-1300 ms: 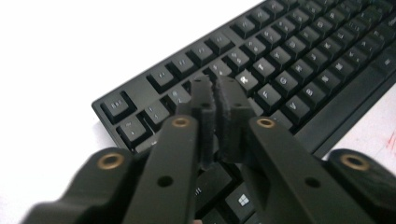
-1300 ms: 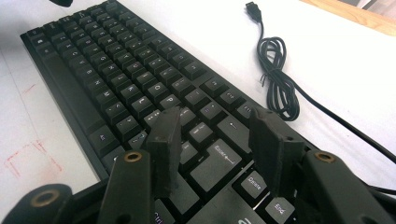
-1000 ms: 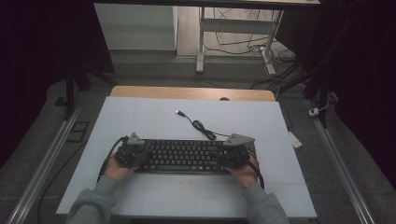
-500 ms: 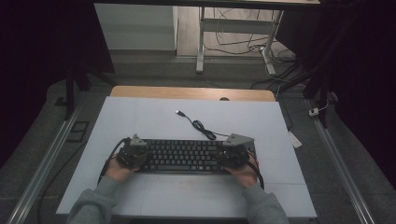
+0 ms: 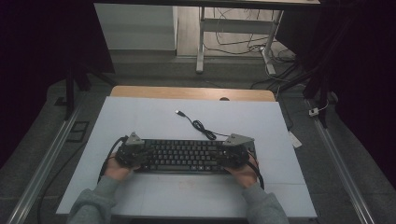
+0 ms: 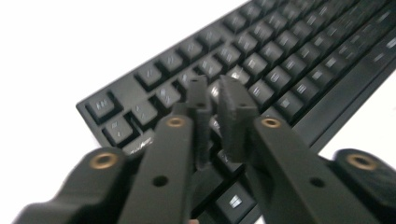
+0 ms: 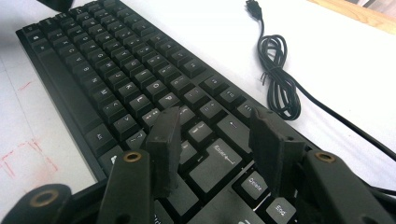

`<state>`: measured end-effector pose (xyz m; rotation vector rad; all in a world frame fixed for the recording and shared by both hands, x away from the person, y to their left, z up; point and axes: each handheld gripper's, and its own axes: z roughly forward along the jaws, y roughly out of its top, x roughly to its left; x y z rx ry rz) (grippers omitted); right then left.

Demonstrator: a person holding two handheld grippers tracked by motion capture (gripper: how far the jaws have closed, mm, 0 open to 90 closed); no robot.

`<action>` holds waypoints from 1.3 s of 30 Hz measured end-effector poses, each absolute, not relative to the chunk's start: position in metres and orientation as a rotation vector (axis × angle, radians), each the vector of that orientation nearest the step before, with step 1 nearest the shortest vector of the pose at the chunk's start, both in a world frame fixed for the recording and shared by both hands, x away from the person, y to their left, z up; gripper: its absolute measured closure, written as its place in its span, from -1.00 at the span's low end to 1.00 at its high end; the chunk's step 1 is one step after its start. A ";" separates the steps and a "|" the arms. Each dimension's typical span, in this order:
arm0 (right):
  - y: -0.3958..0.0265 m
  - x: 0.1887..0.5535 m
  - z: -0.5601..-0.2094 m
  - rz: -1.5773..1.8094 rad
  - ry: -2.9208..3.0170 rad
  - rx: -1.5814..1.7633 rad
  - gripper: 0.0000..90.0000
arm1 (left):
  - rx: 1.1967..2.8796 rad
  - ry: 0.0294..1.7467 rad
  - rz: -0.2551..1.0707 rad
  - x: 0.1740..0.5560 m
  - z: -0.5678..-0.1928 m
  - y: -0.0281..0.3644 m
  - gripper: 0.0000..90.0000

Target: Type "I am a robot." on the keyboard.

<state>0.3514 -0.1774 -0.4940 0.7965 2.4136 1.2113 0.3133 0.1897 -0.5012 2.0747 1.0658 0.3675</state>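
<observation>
A black keyboard [image 5: 184, 156] lies flat across the white table top [image 5: 154, 116], near the front. My left gripper [image 5: 133, 151] hovers over the keyboard's left end. In the left gripper view its jaws stand almost together, with a thin slit between them, just above the keys [image 6: 261, 60]; the left gripper [image 6: 214, 84] holds nothing. My right gripper [image 5: 236, 151] is over the right end of the keyboard. In the right gripper view the right gripper [image 7: 215, 119] is open, its jaws standing to either side of the Enter key [image 7: 219, 161]. The keyboard's black cable [image 7: 280, 79] lies coiled behind it.
The cable's USB plug [image 5: 179, 112] rests loose on the table beyond the keyboard. A wooden strip [image 5: 191, 93] runs along the table's far edge. Metal rails [image 5: 42, 163] flank the table on the floor. Faint red marks [image 7: 18, 158] show on the surface by the keyboard's front.
</observation>
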 end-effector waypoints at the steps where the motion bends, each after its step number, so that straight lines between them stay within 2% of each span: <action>1: -0.178 0.351 -0.494 1.209 2.414 0.797 0.20 | 2.053 1.060 0.367 0.312 -0.499 0.191 0.67; 7: -0.179 0.351 -0.493 1.212 2.407 0.798 0.20 | 1.980 1.040 0.365 0.308 -0.489 0.193 0.14; 14: -0.179 0.352 -0.494 1.203 2.410 0.809 0.20 | 1.975 1.054 0.343 0.310 -0.489 0.196 -0.20; 39: -0.173 0.349 -0.492 1.238 2.420 0.789 0.20 | 2.005 1.085 0.335 0.313 -0.493 0.194 -0.44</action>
